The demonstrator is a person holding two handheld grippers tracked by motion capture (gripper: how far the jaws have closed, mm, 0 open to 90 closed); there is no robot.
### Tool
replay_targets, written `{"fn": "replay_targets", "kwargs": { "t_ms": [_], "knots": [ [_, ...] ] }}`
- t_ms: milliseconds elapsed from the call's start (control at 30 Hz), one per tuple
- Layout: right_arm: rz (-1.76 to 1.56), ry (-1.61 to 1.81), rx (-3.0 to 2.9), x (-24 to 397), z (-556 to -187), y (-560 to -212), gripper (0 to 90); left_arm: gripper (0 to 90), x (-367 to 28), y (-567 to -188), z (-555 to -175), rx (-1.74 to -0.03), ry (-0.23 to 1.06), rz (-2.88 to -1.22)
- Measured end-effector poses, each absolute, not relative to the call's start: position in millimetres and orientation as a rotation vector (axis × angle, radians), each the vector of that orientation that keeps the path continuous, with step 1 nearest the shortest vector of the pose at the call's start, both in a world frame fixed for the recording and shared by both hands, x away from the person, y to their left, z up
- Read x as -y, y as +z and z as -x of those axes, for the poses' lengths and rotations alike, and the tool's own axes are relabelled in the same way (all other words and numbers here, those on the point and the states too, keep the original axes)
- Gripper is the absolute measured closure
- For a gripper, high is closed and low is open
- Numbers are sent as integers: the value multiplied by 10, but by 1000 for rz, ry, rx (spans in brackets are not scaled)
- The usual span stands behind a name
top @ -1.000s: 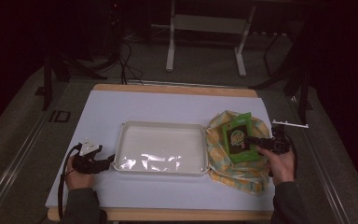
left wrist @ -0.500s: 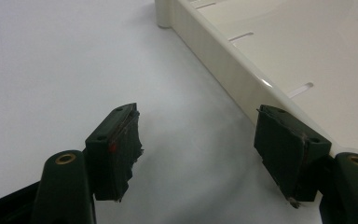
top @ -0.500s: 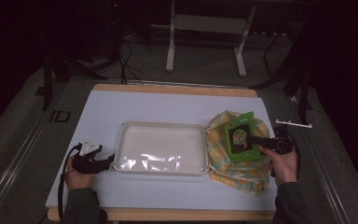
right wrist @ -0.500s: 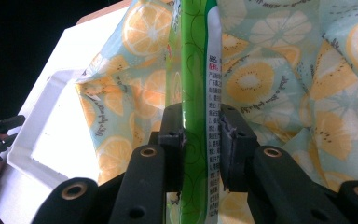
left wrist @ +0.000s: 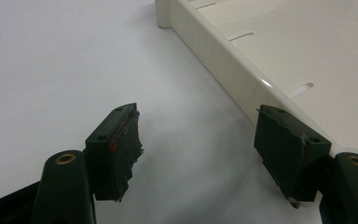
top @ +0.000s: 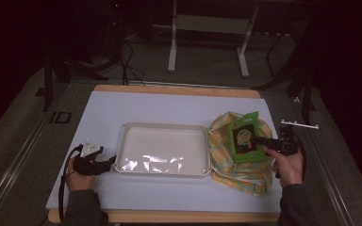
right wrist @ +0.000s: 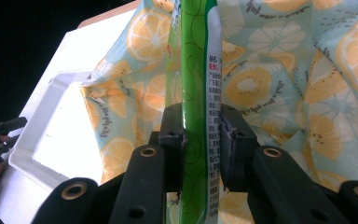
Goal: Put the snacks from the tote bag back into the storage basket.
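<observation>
Two grippers at the bench: the right gripper (right wrist: 200,140) has its jaws clamped on the green packet (top: 243,137), over the fruit-print cloth (top: 238,167) (right of the white tray (top: 162,170)). The left gripper (left wrist: 205,149) rests open-jawed at the tray's left edge.

A: Any text readable?
B: Green packet (right wrist: 198,93) has a white strip w/ small black print, Chinese chars, too small to read. Round logo on its front (top: 243,137), illegible.
A: Cloth (right wrist: 279,70)?
B: Tiny script by the fruit, approx 2 o'clock, unreadable.
</observation>
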State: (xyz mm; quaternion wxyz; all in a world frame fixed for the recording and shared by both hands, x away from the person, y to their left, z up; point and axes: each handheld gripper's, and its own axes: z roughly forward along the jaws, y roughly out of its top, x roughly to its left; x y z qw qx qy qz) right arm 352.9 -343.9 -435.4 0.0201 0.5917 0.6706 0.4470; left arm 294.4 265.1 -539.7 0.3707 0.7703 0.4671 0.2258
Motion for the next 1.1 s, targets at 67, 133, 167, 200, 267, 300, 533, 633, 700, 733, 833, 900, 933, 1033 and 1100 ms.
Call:
{"fn": "replay_targets", "kwargs": {
  "t_ms": [67,133,167,200,267,300,533,633,700,733,833,900,933,1033,1100],
  "knots": [
    [-1835,1387,-2078,3443,-3527,-4343,735,315,-2652,-5398,-2945,-1198,578,-1974],
    [-1834,1389,-2075,3449,-3526,-4334,735,315,-2652,-5398,-2945,-1198,578,-1974],
    [-1833,1390,-2073,3454,-3524,-4325,735,315,-2653,-5398,-2946,-1198,577,-1974],
    [-1835,1391,-2071,3456,-3524,-4322,735,315,-2652,-5398,-2945,-1198,577,-1974],
    [-1835,1392,-2071,3458,-3523,-4319,735,315,-2652,-5398,-2945,-1198,577,-1974],
    [-1834,1394,-2069,3460,-3523,-4315,735,315,-2652,-5398,-2945,-1198,577,-1974],
    [-1833,1404,-2060,3484,-3517,-4277,735,315,-2652,-5398,-2945,-1198,578,-1974],
    [-1828,1407,-2062,3488,-3510,-4264,735,315,-2652,-5398,-2946,-1198,576,-1973],
    [-1827,1406,-2062,3488,-3505,-4255,735,315,-2653,-5398,-2946,-1198,577,-1974],
    [-1826,1408,-2062,3489,-3504,-4252,735,315,-2653,-5398,-2945,-1198,577,-1974],
    [-1823,1408,-2061,3492,-3498,-4242,735,315,-2652,-5398,-2945,-1198,577,-1974],
    [-1823,1412,-2062,3494,-3495,-4238,735,315,-2652,-5398,-2945,-1198,577,-1974],
    [-1823,1414,-2063,3494,-3493,-4237,735,315,-2653,-5398,-2946,-1198,576,-1973],
    [-1822,1411,-2063,3492,-3485,-4228,735,315,-2653,-5398,-2946,-1199,576,-1974],
    [-1819,1414,-2062,3492,-3482,-4222,735,315,-2653,-5398,-2945,-1198,576,-1974]
  ]
}}
